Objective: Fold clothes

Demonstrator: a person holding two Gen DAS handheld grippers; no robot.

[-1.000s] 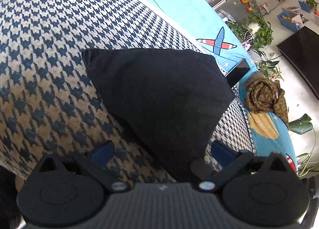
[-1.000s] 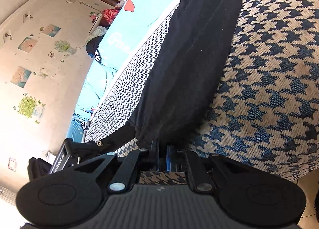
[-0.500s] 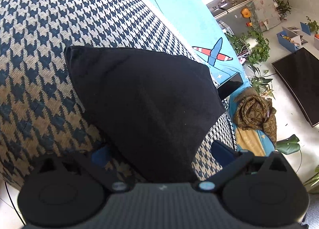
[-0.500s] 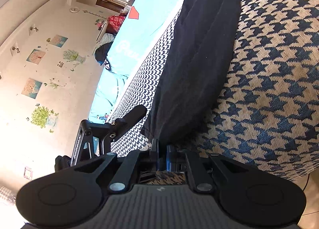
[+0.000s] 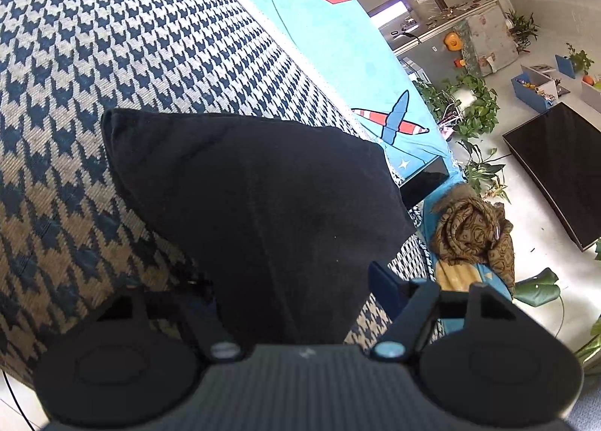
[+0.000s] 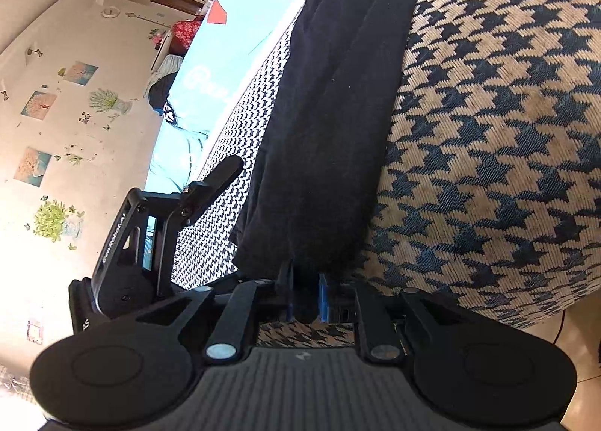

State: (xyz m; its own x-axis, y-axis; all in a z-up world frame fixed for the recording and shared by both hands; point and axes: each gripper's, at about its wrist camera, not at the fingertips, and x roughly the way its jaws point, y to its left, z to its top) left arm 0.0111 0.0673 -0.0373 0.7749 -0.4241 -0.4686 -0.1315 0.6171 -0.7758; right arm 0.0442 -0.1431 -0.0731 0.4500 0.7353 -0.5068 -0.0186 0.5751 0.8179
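Houndstooth cover (image 5: 112, 55) under black garment (image 5: 255, 198). Left gripper (image 5: 296, 280) spread wide around its near edge; right gripper (image 6: 306, 295) pinched on its corner.

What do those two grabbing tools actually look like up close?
Each hand-held gripper is mostly matte black plastic: a ribbed grey-black body, two round discs at the sides, and slanted link arms with silvery pivot pins. The left hand-held gripper and the right hand-held gripper both carry blue finger pads. No cables or sleeves show.
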